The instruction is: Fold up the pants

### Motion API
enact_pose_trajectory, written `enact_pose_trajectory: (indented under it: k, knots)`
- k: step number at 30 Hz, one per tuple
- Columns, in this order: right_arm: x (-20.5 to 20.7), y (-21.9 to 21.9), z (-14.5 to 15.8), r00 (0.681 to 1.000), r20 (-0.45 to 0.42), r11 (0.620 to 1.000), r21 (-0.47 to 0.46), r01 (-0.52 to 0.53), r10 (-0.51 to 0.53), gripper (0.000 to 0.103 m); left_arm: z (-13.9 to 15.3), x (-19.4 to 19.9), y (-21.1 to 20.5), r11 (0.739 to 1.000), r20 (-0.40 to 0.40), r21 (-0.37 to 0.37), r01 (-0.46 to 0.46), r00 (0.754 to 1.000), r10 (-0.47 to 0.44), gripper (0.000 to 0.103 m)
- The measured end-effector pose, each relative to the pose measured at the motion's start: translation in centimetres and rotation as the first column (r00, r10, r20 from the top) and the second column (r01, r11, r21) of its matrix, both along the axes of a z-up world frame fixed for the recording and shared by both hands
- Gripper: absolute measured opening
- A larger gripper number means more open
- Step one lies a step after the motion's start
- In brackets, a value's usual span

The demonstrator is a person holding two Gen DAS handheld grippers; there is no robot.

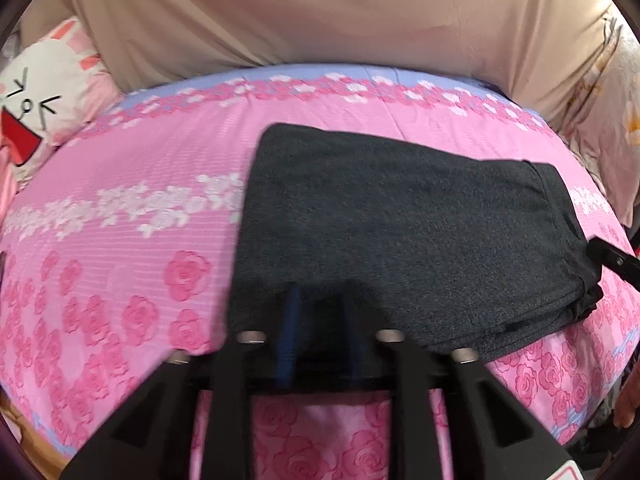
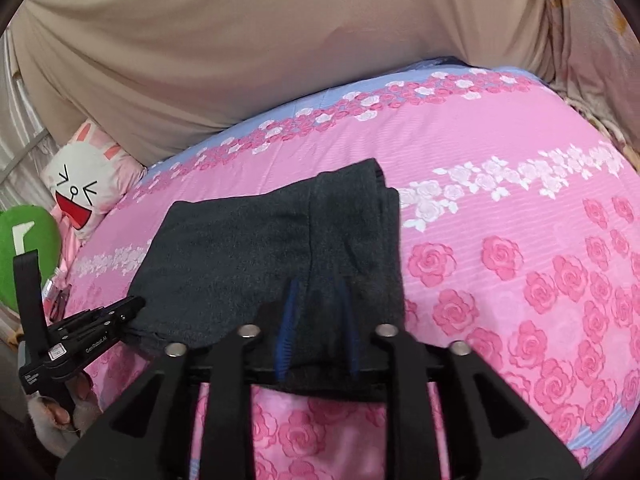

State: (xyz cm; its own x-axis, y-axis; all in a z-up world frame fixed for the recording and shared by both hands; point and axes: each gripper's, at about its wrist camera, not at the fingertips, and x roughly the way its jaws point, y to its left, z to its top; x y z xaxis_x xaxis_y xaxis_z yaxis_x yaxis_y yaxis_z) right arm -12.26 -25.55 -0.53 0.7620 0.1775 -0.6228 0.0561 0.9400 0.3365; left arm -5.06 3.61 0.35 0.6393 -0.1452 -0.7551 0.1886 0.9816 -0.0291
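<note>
Bed covered with a pink sheet [image 1: 132, 248], rose print in darker pink, a band of white blossoms across the middle, pale blue strip along the far edge. Beige cloth [image 1: 320, 12] draped behind the bed, slack folds. At the far left corner a white rabbit-face cushion [image 1: 44, 92], squinting eyes and open red mouth; the right wrist view also shows a green cushion [image 2: 24, 248] with a white mark beside it.

Pants [image 1: 400, 232]: dark charcoal knit, heathered, lying flat on the sheet, folded into a compact rectangle. Several layers stacked, edges visible at the right end in the left wrist view, where a narrower underlying layer sticks out past the top one. From the right wrist view a lengthwise fold line runs down the pile [image 2: 280, 248].

Left gripper [image 1: 320, 320]: blue-padded fingers spread moderately apart, resting at the near edge of the pants; cannot tell whether fabric is pinched. Seen from the right wrist view, its tip [image 2: 120, 312] touches the pants' left corner.

Right gripper [image 2: 318, 320]: blue fingers likewise apart, over the near edge of the cloth; grip unclear. Its tip shows at the pants' right end in the left wrist view [image 1: 604, 256].

Writing: white lettering "GenRobot.AI" on the left gripper body; a small label beside it, unreadable.
</note>
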Motion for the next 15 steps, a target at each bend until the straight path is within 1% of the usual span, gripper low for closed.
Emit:
enact_pose_trajectory:
  k: [1,2,3,4,5,6,8,9,10,11,12,13,15]
  knots:
    - [-0.5,-0.4,-0.1,1.000,-0.006,1.000,0.010,0.002,-0.002,0.043,0.4,-0.5,0.1,1.000,0.018,-0.009,0.007,1.000,-0.007,0.051]
    - [-0.8,-0.6,-0.4,1.000,-0.012,1.000,0.011,0.006,-0.006,0.050,1.0,-1.4,0.1,0.999,0.043,-0.031,0.040,0.998,-0.039,0.058]
    - [-1.0,-0.8,-0.6,1.000,-0.022,1.000,0.010,0.010,-0.010,0.055,1.5,-2.0,-0.1,0.997,0.059,-0.041,0.064,0.996,-0.062,0.069]
    - [-1.0,-0.9,-1.0,0.999,-0.039,1.000,0.006,0.006,-0.006,0.056,2.1,-2.9,-0.6,0.993,0.091,-0.048,0.105,0.991,-0.100,0.079]
    - [-0.9,-0.8,-1.2,0.999,-0.048,1.000,0.009,-0.002,0.002,0.056,2.7,-3.7,-1.4,0.988,0.124,-0.040,0.146,0.982,-0.140,0.082]
    - [-0.8,-0.6,-1.6,0.998,-0.055,1.000,0.012,-0.013,0.013,0.045,3.1,-4.2,-2.2,0.983,0.146,-0.027,0.179,0.974,-0.173,0.087]
    - [-0.8,-0.2,-1.6,0.999,-0.048,1.000,0.005,-0.022,0.023,0.032,3.6,-5.5,-4.7,0.963,0.192,0.031,0.266,0.944,-0.267,0.087]
    - [-1.0,-0.1,-1.3,0.999,-0.038,1.000,-0.003,-0.022,0.022,0.027,3.6,-5.8,-5.9,0.954,0.199,0.063,0.294,0.933,-0.301,0.087]
    - [-1.0,-0.2,-1.1,0.999,-0.031,1.000,-0.006,-0.028,0.028,0.025,3.5,-6.1,-7.2,0.944,0.204,0.092,0.318,0.922,-0.330,0.087]
    - [-0.9,-0.3,-0.7,0.999,-0.022,0.999,0.017,-0.047,0.047,0.021,3.3,-6.3,-8.5,0.930,0.204,0.112,0.349,0.908,-0.366,0.087]
    - [-0.8,-0.7,-0.4,0.998,-0.014,0.996,0.066,-0.064,0.065,0.018,3.1,-6.4,-9.6,0.919,0.200,0.122,0.376,0.897,-0.394,0.087]
    - [-0.6,-1.3,-0.1,0.997,-0.006,0.990,0.119,-0.082,0.083,0.017,2.8,-6.4,-10.8,0.905,0.192,0.127,0.405,0.885,-0.423,0.087]
    - [-0.4,-1.9,0.4,0.995,0.012,0.979,0.177,-0.100,0.100,0.016,2.1,-6.0,-12.9,0.885,0.173,0.125,0.448,0.869,-0.464,0.087]
